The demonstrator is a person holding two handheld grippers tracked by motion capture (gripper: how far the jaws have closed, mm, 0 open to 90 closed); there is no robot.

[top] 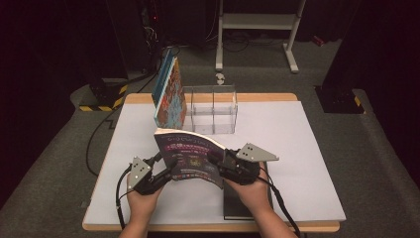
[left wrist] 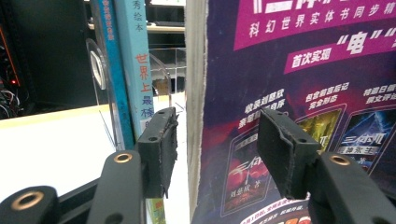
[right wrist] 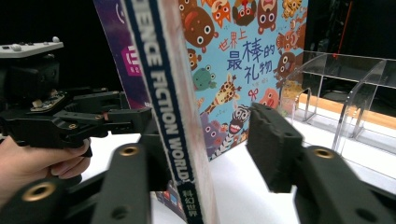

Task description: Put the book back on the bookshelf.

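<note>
— Dark room, grey carpet, and a table [top: 307, 148] with a white top across the middle of the high view. What's in hand?

— A purple paperback [top: 190, 156], stood up at centre frame between the two hands. The left gripper [top: 166, 177] comes at it from lower left, the right gripper [top: 223, 166] from the lower right.

— Are they clamped on it?

— Not squarely. In the left gripper view the page edge sits in the gap between the pads, one pad [left wrist: 161, 149] clear of it with white table showing between, the other [left wrist: 285, 154] in front of the cover — jaws about half spread; I can't tell if that pad touches. In the right gripper view the spine, lettered "SCIENCE FICTION WORLD", rises close against the left-hand jaw, while the other pad [right wrist: 273, 144] stands well apart from it. So: loose on both sides, a steadying hold at most.

— And where would it go?

— My guess is the clear acrylic rack [top: 213, 111], just above the book in the high view, with a blue picture book [top: 168, 94] already leaning at its left end. The paperback's long axis runs upright, spine toward the right gripper, and the rack's free slots lie up and right, so that hand looks nearer to steer it in.
</note>
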